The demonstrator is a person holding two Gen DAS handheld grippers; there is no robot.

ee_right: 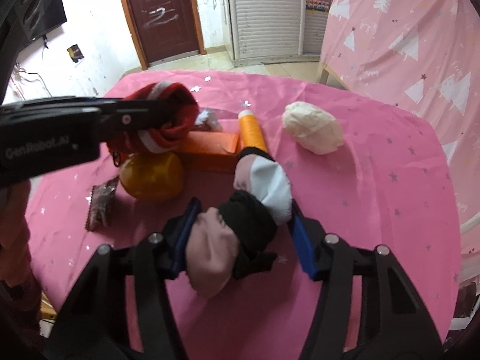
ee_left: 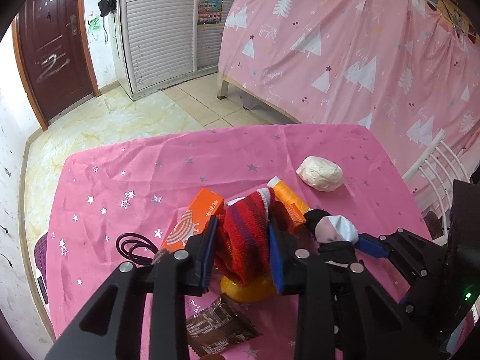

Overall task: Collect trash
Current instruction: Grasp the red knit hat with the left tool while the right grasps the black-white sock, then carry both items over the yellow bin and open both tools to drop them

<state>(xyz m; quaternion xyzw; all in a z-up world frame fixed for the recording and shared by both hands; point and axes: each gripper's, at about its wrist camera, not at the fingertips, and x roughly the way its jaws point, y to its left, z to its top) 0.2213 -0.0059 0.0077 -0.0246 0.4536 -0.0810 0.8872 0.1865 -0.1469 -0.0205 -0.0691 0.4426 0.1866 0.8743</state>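
My left gripper (ee_left: 243,240) is shut on a red striped knit sock (ee_left: 244,234) and holds it above a yellow bowl (ee_left: 249,291); it also shows in the right wrist view (ee_right: 150,111) with the sock (ee_right: 171,114). My right gripper (ee_right: 243,234) is shut on a bundle of pink, black and light-blue socks (ee_right: 240,225), held above the pink tablecloth (ee_right: 375,210). The bundle shows in the left wrist view (ee_left: 333,231) too. A crumpled white paper ball (ee_left: 319,174) lies at the far right of the table. A brown snack wrapper (ee_left: 219,330) lies near the front.
An orange box (ee_left: 195,219), an orange thread spool (ee_left: 288,193) and a dark cable (ee_left: 135,247) lie on the table. A white chair (ee_left: 435,168) stands at the right. A pink curtain (ee_left: 360,45), a dark red door (ee_left: 54,45) and tiled floor lie beyond.
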